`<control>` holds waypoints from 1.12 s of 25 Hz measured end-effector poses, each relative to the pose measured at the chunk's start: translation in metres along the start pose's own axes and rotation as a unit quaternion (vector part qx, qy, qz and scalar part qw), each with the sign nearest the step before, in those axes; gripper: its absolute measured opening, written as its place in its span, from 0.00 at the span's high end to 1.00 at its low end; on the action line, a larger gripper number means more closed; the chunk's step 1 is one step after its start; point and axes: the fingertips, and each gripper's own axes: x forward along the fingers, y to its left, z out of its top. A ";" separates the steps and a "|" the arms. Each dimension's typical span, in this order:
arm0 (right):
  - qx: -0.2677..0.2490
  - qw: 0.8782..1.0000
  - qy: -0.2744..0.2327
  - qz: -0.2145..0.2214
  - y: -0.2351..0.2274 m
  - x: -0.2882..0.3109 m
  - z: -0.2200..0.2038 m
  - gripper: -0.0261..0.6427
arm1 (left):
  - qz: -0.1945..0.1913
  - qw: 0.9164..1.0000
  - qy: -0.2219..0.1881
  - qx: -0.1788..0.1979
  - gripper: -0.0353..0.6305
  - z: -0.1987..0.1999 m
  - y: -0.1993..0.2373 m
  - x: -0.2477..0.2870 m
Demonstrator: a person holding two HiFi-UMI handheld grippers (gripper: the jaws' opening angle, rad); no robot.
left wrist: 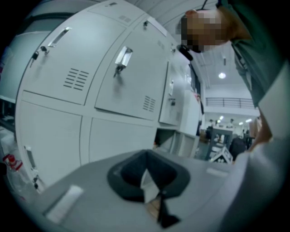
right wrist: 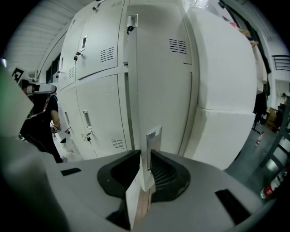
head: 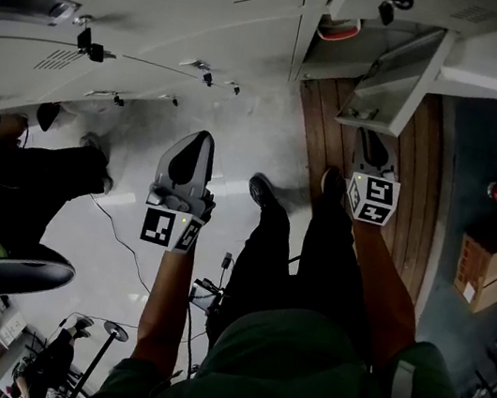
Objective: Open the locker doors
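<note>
Head view: the left gripper (head: 196, 148) hangs in mid-air, apart from the bank of white metal lockers (head: 165, 26). The right gripper (head: 370, 146) reaches the swung-out white metal locker door (head: 406, 73).

Left gripper view: its jaws meet, holding nothing.

Right gripper view: the jaws clamp that door's edge beside its silver handle plate (right wrist: 153, 145).

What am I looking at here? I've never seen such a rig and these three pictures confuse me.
A person holds a two-jaw gripper in each hand, standing before grey lockers. One picture comes from a camera on the person's head, looking down past both arms to the floor. The other two come from cameras riding on the grippers. The right gripper is closed on the edge of an open locker door, by its metal handle plate. The left gripper holds nothing; its jaws look together, pointing at closed lockers.
</note>
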 end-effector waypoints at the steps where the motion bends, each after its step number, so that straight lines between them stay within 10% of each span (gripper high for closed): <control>1: 0.005 1.000 0.004 -0.006 -0.005 -0.004 -0.003 0.86 | -0.001 1.000 0.000 0.001 0.94 0.001 -0.001 0.000; 18: 0.133 0.978 0.068 -0.143 -0.140 -0.061 -0.043 0.93 | 0.015 1.000 -0.015 0.005 0.94 0.015 -0.011 -0.008; 28: 0.096 0.994 0.024 -0.038 -0.033 -0.040 0.016 0.94 | 0.086 0.995 -0.041 -0.001 0.94 0.023 0.031 -0.060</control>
